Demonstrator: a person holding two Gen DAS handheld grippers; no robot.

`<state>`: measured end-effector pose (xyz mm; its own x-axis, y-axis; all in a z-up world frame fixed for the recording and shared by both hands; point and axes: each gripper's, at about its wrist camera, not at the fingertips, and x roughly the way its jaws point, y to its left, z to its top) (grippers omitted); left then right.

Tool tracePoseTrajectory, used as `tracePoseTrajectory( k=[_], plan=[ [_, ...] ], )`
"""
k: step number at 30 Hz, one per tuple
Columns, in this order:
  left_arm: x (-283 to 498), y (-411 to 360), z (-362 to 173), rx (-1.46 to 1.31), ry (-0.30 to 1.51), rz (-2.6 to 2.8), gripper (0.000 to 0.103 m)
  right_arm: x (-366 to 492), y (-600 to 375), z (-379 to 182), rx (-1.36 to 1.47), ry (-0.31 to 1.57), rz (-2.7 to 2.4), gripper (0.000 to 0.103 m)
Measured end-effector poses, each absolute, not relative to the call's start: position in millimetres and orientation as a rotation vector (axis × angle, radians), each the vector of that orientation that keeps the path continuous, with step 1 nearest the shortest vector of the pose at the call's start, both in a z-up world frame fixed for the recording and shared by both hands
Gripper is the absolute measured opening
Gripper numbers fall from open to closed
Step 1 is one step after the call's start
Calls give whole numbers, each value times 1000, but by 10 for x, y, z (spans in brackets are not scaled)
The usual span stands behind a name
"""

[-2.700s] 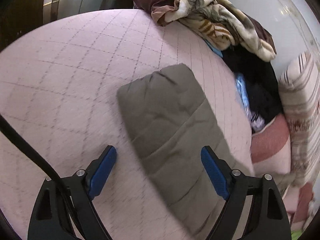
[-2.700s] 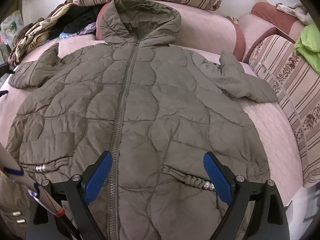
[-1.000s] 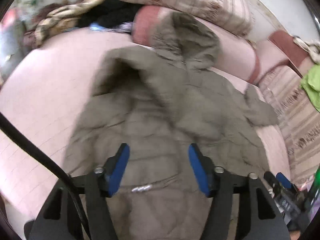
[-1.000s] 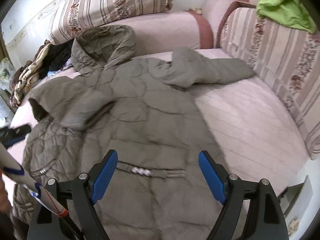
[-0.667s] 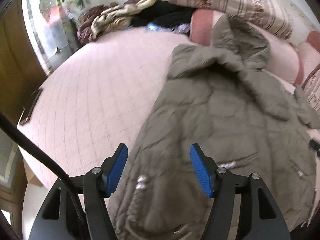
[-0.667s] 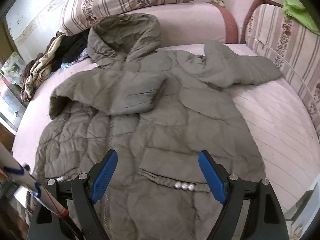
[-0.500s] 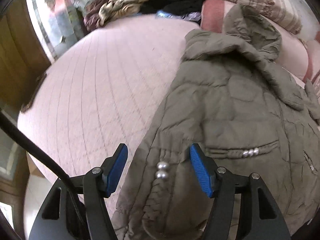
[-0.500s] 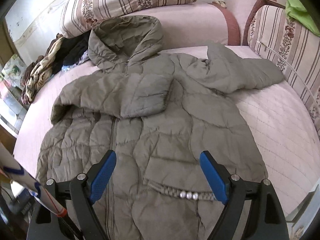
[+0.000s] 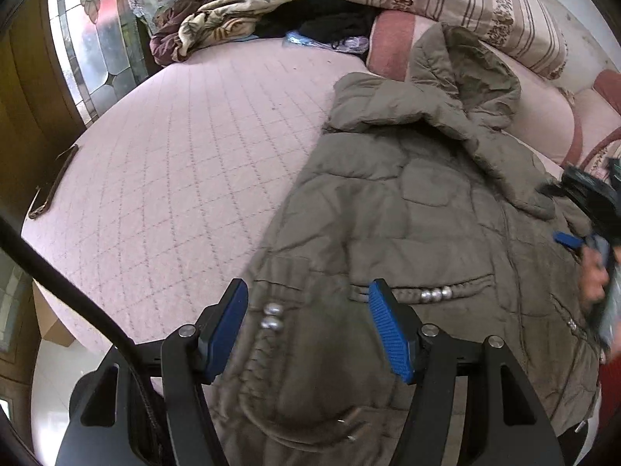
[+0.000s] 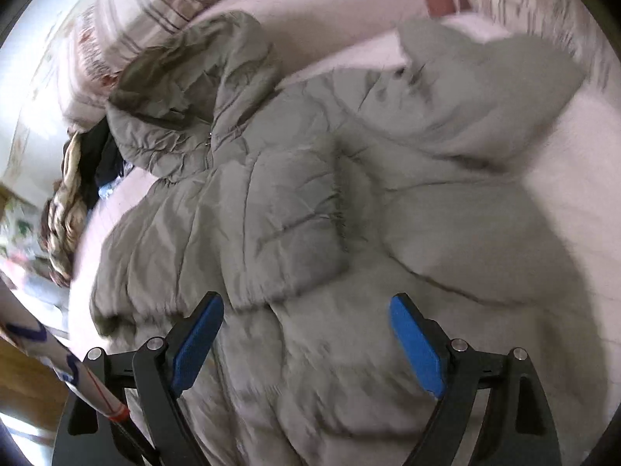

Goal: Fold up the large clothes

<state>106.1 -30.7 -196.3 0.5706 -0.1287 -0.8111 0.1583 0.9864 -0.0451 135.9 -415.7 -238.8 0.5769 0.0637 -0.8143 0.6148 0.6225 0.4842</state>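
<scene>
1. Left wrist view: both blue pads of the left gripper (image 9: 310,326) are seen spread apart with nothing clamped between them, poised just over the lower side edge of the olive quilted coat (image 9: 427,209). The coat is laid front-up on the pink quilted bed (image 9: 174,178), hood (image 9: 465,62) toward the striped cushions (image 9: 446,0). One sleeve (image 9: 438,124) is now seen folded across the chest. A moment ago this gripper was held further from the hem; the pocket snaps (image 9: 271,316) are now framed between its fingers, so a grab of the side edge is judged to be next.

2. Right wrist view: the right gripper (image 10: 306,341) is likewise held wide open and empty, above the coat's middle. The picture is heavily blurred. Compared with half a second ago, the camera has been swung closer and tilted toward the other sleeve (image 10: 485,89), which is lying outstretched, not yet folded. That sleeve is judged the remaining step before the body is doubled over.
</scene>
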Motion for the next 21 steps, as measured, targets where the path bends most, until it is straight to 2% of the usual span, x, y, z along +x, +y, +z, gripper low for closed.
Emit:
tracePoseTrajectory(
  k=[1,3,4,5,7,13,19,21],
  plan=[
    [1051,-346,-1967,43,951,-174,64,1420,-4189,-2453,883,922,-368,90],
    [1020,-412,-1974,63,948,-179,64,1576,-4227,-2540,892,948,-366,78],
    [1011,-444,-1979,75,947,-180,64,1663,-4243,-2545,870,983,-366,56],
    [1013,-463,-1983,82,948,-181,64,1719,-4269,-2533,858,998,-349,38],
    [1011,-496,-1979,83,946,-190,64,1763,-4357,-2434,861,981,-307,24],
    [1021,-582,-1966,86,939,-212,64,1713,-4577,-2156,694,960,-439,19],
    [1004,-606,-1957,105,947,-204,64,1795,-4673,-2463,700,1026,-502,19],
    [987,-594,-1918,103,938,-193,64,1826,-4664,-2512,692,1035,-513,22]
  ],
)
